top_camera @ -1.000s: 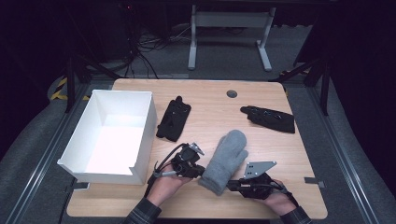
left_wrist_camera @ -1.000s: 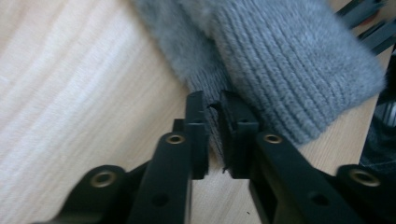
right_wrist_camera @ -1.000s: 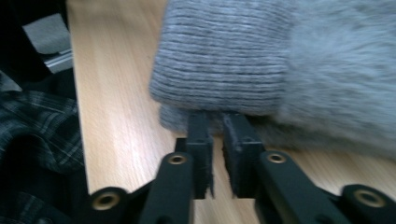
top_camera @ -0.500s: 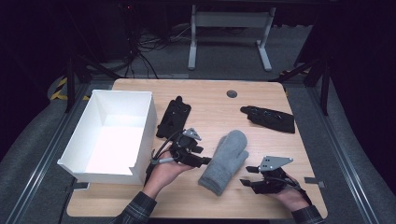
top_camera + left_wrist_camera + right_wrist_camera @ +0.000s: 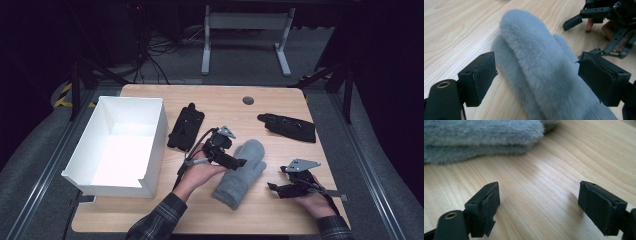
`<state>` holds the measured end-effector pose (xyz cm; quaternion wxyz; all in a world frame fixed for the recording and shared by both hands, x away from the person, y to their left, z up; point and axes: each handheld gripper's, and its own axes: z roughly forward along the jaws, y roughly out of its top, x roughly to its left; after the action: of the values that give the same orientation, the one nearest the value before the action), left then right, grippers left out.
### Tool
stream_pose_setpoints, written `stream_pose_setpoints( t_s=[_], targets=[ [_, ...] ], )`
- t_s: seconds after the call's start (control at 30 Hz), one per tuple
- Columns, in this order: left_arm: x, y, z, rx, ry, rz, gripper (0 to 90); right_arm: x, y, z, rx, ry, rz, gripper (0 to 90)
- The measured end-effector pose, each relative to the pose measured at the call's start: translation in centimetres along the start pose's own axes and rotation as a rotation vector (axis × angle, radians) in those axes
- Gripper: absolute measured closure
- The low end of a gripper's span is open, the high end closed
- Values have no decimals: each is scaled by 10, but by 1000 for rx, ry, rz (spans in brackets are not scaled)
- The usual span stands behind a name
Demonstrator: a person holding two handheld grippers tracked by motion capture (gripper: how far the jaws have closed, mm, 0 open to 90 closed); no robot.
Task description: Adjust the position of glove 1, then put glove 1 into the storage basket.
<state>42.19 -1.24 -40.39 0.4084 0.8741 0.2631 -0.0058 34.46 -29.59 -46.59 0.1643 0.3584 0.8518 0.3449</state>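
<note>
Mitten (image 5: 241,172), grey and fluffy, lies flat on the table (image 5: 270,107) between the two tools. Left hand-held gripper (image 5: 240,162) hovers at its near edge with jaws spread, having just been opening; the mitten sits between the pads, which do not press it. Right hand-held gripper (image 5: 273,188), just beside the mitten, has likewise been opening and stands wide over bare wood.

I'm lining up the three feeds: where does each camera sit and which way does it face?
High view: above the person's side, facing forward and down on the table; forearms, both hands.
Left gripper view: on the left tongs, facing the grey mittens; right tongs beyond.
Right gripper view: on the right tongs, low over wood.
All three views show the mittens.
</note>
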Motion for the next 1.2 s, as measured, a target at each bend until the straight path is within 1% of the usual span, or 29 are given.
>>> stream_pose_setpoints(
  t_s=[0.03, 0.07, 0.1, 0.17, 0.2, 0.23, 0.33, 0.47, 0.5, 0.57, 0.6, 0.63, 0.7, 0.73, 0.77, 0.8, 0.83, 0.87, 0.9, 0.93, 1.0, 1.13, 1.2],
  targets=[
    [0, 0, 5, 8, -2, -2, 151, 0, 0, 0, -2, 0, 2, 180],
    [2, -1, 13, 35, -4, -12, 150, -1, 0, 1, -3, -2, 2, 173],
    [2, -1, 13, 35, -4, -12, 147, -1, 0, 1, -3, -2, 2, 173],
    [3, -3, 19, 56, -11, -22, 146, -1, 0, 1, -6, -1, 1, 168],
    [4, -5, 22, 73, -5, -21, 146, -1, 0, 1, -6, 0, 0, 166],
    [5, -6, 24, 79, -3, -20, 145, -1, 0, 1, -7, 1, 0, 166],
    [9, -13, 30, 102, -14, -39, 143, -1, 0, 1, -9, 2, 0, 164],
    [16, -23, 38, 111, -51, -58, 135, -2, -1, 1, -10, 3, 2, 163],
    [18, -24, 39, 117, -58, -57, 134, -2, -1, 1, -11, 3, 3, 163],
    [22, -27, 41, 115, -83, -73, 134, -2, -1, 1, -13, 4, 2, 162],
    [22, -27, 41, 120, -81, -72, 136, -2, -1, 1, -15, 4, 2, 162],
    [22, -28, 42, 115, -95, -70, 140, -2, -1, 1, -16, 5, 1, 162],
    [22, -28, 43, 116, -105, -58, 162, -2, -1, 2, -17, 5, 2, 162],
    [22, -28, 43, 116, -113, -56, 192, -2, -1, 2, -17, 5, 1, 162],
    [22, -28, 43, 116, -133, -56, 226, -2, -1, 2, -17, 5, 0, 162],
    [22, -28, 43, 121, -158, -60, 283, -2, -2, 2, -19, 6, 1, 161],
    [22, -28, 43, 121, -158, -60, 375, -2, -2, 2, -19, 6, 1, 161],
    [23, -28, 43, 127, -183, -67, 375, -2, -2, 2, -20, 6, 0, 160],
    [24, -28, 43, 132, -195, -72, 429, -2, -2, 2, -21, 6, -1, 158],
    [26, -29, 43, 135, -212, -75, 470, -2, -2, 2, -23, 6, -2, 156],
    [27, -29, 42, 138, -232, -82, 547, -2, -2, 2, -26, 2, -2, 154],
    [24, -27, 40, 150, -216, -67, 670, -1, -3, 3, -38, 0, -4, 147],
    [22, -26, 38, 150, -207, -57, 696, -1, -3, 3, -38, 0, -4, 147]
  ],
)
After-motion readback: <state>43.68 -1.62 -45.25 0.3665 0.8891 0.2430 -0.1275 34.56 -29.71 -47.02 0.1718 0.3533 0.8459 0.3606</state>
